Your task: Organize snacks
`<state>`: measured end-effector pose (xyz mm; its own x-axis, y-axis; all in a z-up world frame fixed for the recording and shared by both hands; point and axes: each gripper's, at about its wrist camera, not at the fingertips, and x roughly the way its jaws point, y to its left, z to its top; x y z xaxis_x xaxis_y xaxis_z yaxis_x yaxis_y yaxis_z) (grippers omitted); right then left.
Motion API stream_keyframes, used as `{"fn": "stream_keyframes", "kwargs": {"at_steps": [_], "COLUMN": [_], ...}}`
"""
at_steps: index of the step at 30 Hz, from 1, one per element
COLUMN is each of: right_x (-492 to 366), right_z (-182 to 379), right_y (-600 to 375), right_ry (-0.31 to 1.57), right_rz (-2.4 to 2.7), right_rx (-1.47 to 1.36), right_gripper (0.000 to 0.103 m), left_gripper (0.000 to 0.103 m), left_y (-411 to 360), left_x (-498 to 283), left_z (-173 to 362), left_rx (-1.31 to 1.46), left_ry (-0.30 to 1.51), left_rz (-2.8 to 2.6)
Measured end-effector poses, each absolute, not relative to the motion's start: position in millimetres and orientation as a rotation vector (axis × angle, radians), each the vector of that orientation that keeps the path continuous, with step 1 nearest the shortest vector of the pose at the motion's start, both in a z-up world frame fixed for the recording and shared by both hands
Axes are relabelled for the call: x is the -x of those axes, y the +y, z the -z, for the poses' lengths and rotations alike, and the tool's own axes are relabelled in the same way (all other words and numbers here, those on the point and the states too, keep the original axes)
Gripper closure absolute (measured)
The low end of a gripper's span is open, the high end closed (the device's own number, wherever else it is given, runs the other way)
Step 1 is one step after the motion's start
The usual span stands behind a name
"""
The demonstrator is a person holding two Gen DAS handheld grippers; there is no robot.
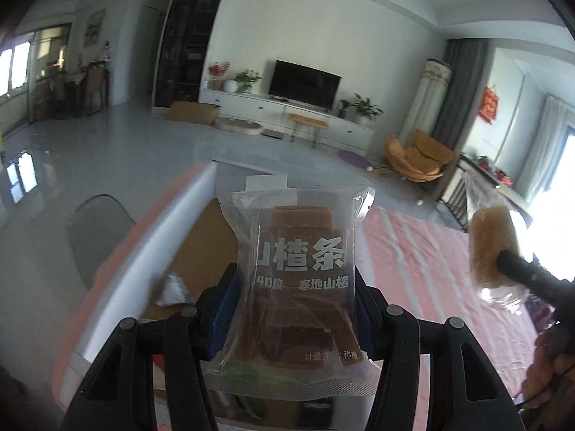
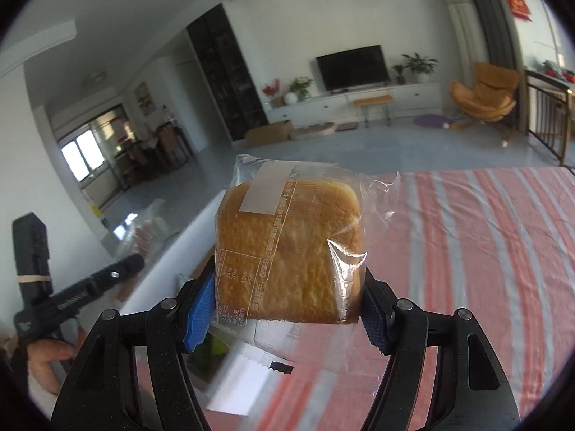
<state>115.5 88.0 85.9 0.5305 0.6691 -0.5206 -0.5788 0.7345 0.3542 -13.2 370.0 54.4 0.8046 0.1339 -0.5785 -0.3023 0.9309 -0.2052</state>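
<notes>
Mostly blurred at the edges: in the left wrist view a grey chair [image 1: 97, 230] at far left is smeared, and a small silvery wrapper [image 1: 174, 289] lying in the brown cardboard box [image 1: 201, 244] can't be identified. The white box rim [image 1: 158, 251] runs up the left side; the box bottom is cut off behind the gripper frame.

Left gripper [image 1: 293, 309]: jaws part-way closed, pads pressed on both sides of the hawthorn strip bag [image 1: 300, 280], lifted above the box. Clear plastic pouch, white Chinese print, brownish-red flat strips stacked inside, crimped seal at the bottom, white label at the top. Its lower corners are hidden by the fingers.

Further right, the striped pink cloth [image 1: 424, 269] covers the table. At the right edge the other gripper's bag shows only as a blurred tan block, washed out by window glare.

Right wrist view: at far left the left gripper's black handle and a hand [image 2: 46, 359] are partly cut off; a blurred clear bag sits past its tip. Under the frame, something white and something green, too smeared to name.

Right gripper [image 2: 289, 310]: jaws fairly wide yet clamped, blue pads [image 2: 197, 316] against the wrapped cake slice [image 2: 287, 251], held up over the cloth edge. Golden spongy square with a darker crust, in a clear wrapper with a white sticker and a printed nutrition table; print too small to read.
</notes>
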Motion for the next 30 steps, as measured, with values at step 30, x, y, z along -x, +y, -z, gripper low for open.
{"fn": "stream_keyframes", "kwargs": {"at_steps": [30], "right_x": [-95], "right_z": [-26], "right_y": [171], "right_ry": [0.841], "right_rz": [-0.74], "right_rx": [0.218], "right_gripper": [0.017], "left_gripper": [0.0], "left_y": [338], "left_x": [20], "left_z": [-8], "left_rx": [0.061], "left_ry": [0.659], "left_rz": [-0.567]}}
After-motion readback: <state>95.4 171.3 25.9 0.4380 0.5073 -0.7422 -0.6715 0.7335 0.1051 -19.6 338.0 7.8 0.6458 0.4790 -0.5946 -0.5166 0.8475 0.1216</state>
